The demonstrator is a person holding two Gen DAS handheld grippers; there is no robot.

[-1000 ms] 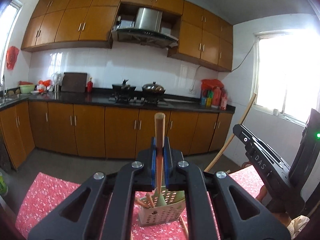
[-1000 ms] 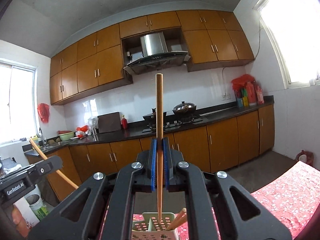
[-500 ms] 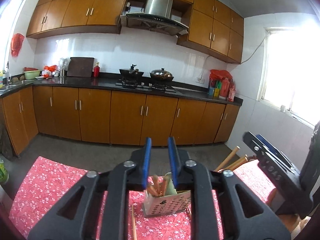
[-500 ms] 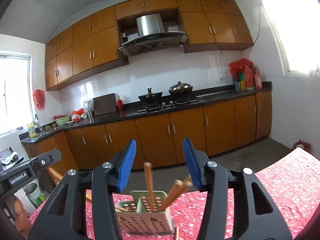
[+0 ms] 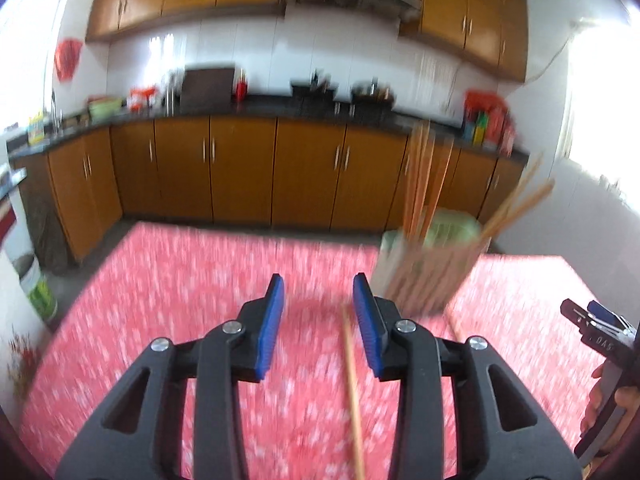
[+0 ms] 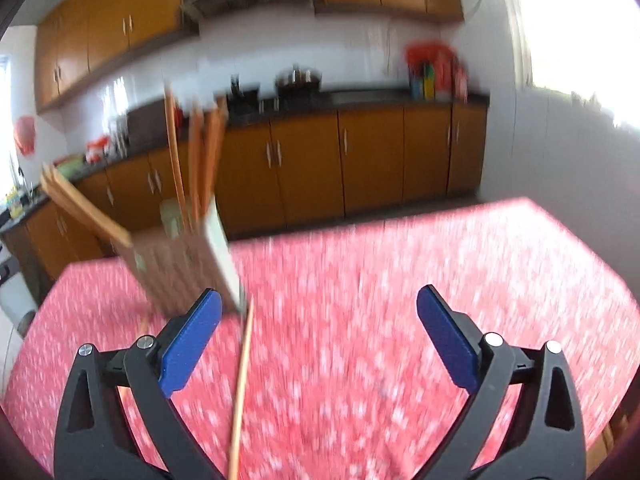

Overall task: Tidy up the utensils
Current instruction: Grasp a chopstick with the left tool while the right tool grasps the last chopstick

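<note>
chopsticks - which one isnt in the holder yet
The loose chopstick lying flat on the red tablecloth, between the open left tongs. The others stand upright in the holder.

Tablecloth [image 5: 168,280]: red with small white flecks, filling the lower frame.
Left gripper [image 5: 319,316]: black arms, blue pads.
Right gripper [image 6: 319,336]: black arms, blue pads.
Utensil holder [image 5: 428,276]: pale green, perforated, at right of centre.
Chopsticks [image 5: 420,184]: tan wood.
Loose chopstick [image 5: 354,396]: tan, lower centre.
Cabinets [image 5: 240,172]: orange-brown wood.
Countertop [image 5: 280,106]: black.
Wall tiles [image 5: 340,52]: white.
</note>
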